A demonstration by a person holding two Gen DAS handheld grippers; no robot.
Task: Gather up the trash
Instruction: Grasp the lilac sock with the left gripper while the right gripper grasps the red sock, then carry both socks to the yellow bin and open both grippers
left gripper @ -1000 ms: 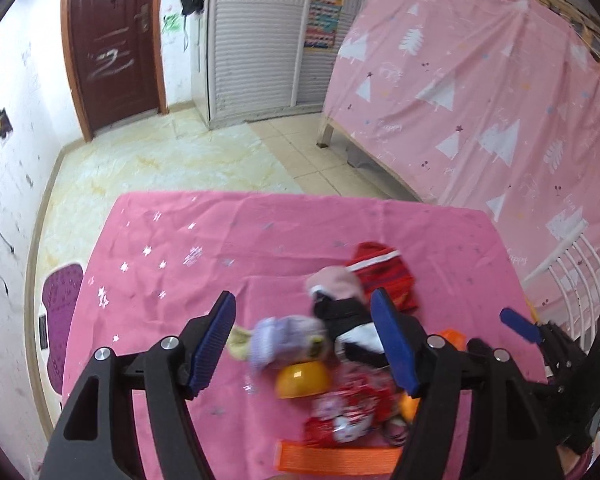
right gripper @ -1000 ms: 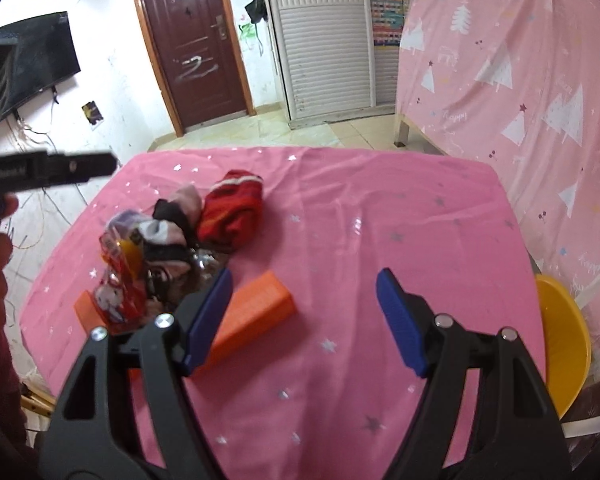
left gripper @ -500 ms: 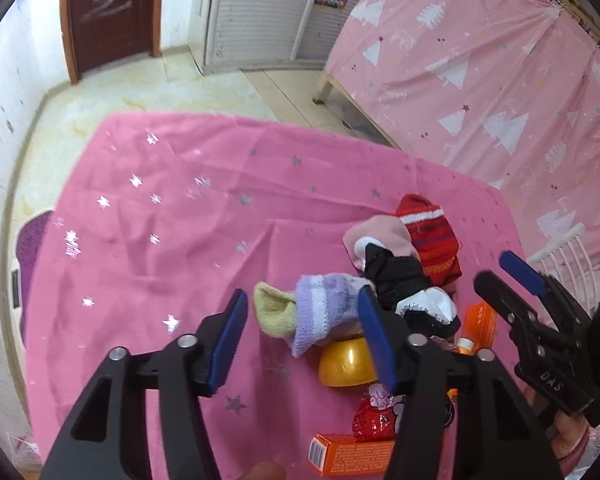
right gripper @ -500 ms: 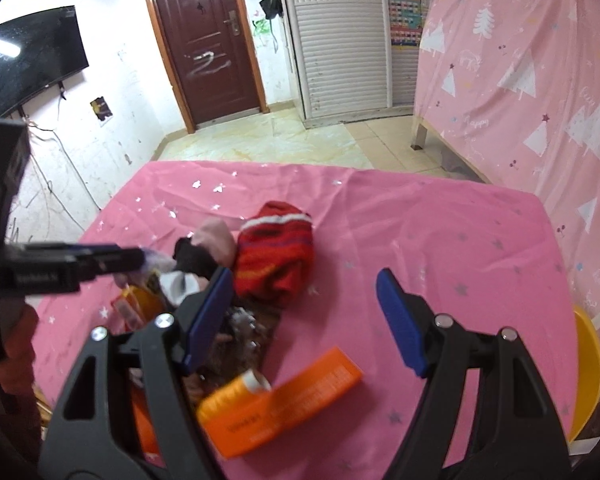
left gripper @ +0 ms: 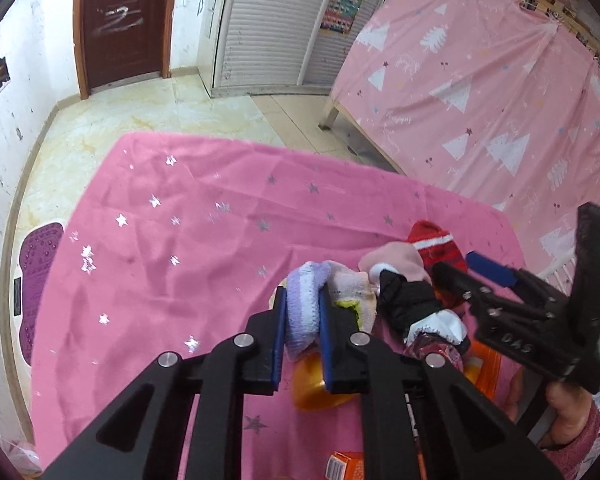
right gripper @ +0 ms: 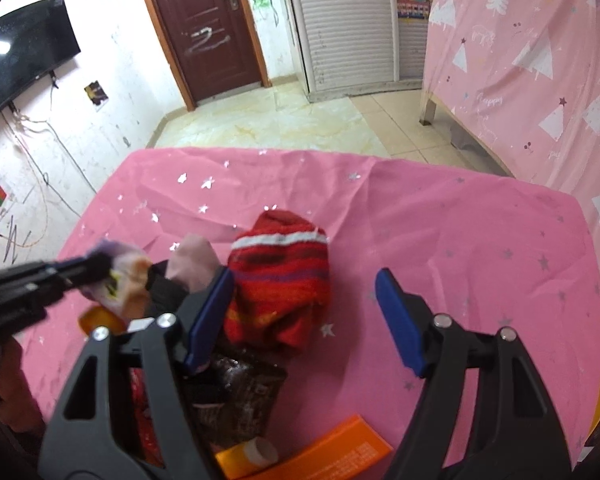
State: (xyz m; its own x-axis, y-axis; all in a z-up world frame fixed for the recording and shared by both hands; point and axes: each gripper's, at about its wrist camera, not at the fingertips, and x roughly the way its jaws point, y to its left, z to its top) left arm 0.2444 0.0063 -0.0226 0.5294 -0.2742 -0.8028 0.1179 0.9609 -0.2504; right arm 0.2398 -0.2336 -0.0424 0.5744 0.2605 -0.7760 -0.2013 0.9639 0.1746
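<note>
Two blue fingers (left gripper: 279, 332) of the left gripper (left gripper: 302, 330) are pinched on the purple sock (left gripper: 305, 312), which is draped over a yellow capsule (left gripper: 316, 390) on the heap's left side. The capsule could be dragged along and rolled. The right gripper (right gripper: 306, 320) is closing over the red sock (right gripper: 284, 280), nothing yet pinched. Bare counter (left gripper: 188, 240) is left far and left, its edges well apart.

Right claw (right gripper: 304, 316) closing over red sock (right gripper: 284, 280)

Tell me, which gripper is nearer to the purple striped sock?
Left. The left gripper is shut on the purple striped sock; the right gripper, jaws closing, hovers apart by the red sock.
</note>
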